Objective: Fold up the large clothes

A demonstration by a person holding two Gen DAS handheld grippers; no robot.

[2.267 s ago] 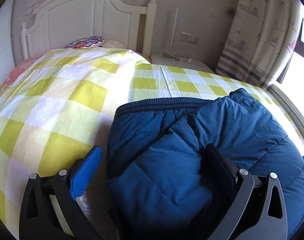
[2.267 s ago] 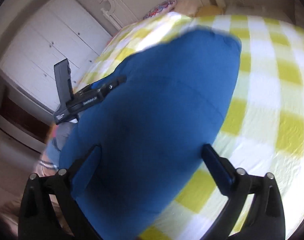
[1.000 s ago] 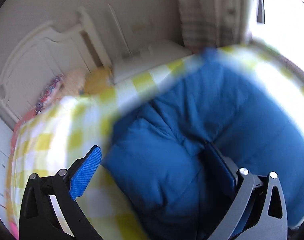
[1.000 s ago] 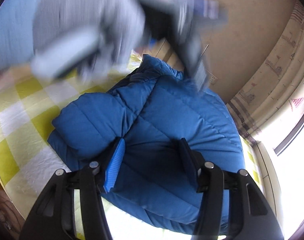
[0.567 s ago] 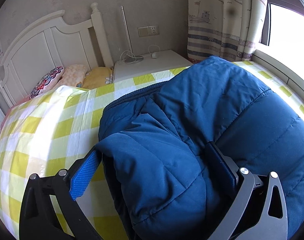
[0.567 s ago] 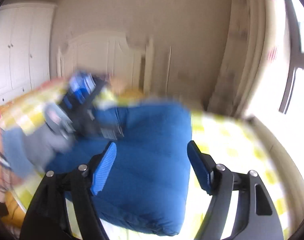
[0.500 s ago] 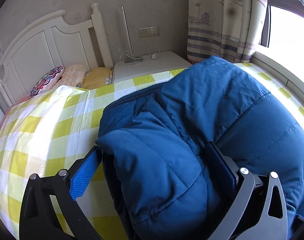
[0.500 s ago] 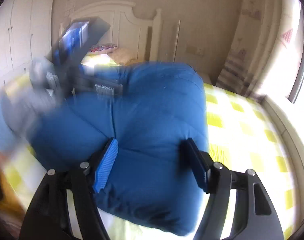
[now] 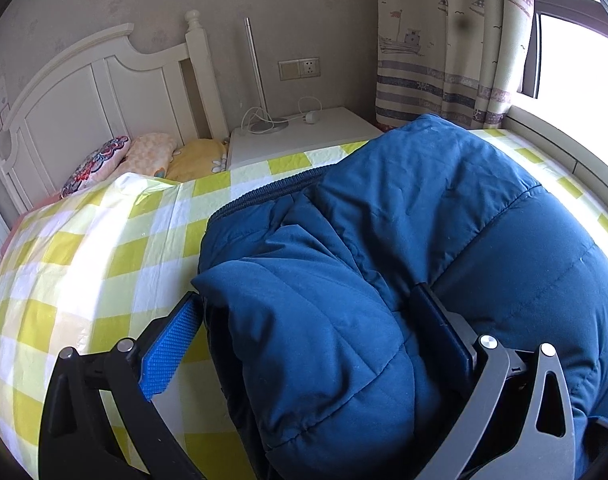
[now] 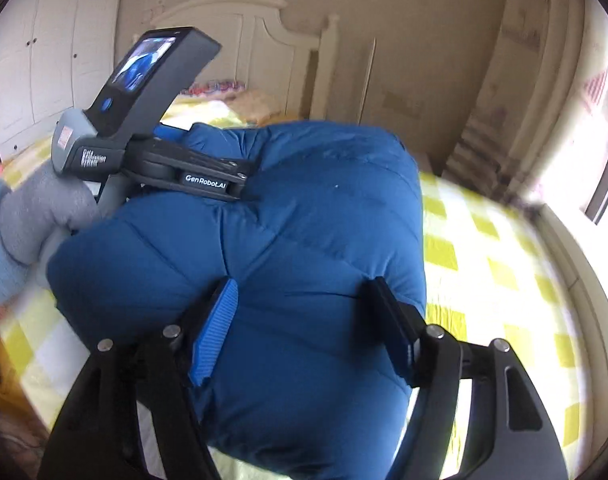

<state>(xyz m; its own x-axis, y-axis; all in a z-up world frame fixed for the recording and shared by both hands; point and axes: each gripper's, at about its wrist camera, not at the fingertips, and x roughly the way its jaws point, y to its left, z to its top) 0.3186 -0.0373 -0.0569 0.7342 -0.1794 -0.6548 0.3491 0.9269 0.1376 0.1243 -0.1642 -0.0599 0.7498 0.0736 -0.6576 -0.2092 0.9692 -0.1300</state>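
Left wrist view: blue padded jacket [image 9: 444, 248] lies bundled on the bed [image 9: 83, 248], folding judged nearly complete, left hand-held gripper [image 9: 304, 332] spread around a fold, right hand-held gripper [image 10: 304, 320] likewise spread.

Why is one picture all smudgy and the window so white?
The right wrist view is blurry, so the headboard and checked sheet look smeared. The left wrist view is sharp, but sunlight washes the window out white. Both views bend at the edges.

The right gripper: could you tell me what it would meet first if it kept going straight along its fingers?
Almost certainly the blue padded jacket: its bulk already sits between the right gripper and anything beyond. The left gripper lies further along, on the jacket's far side.
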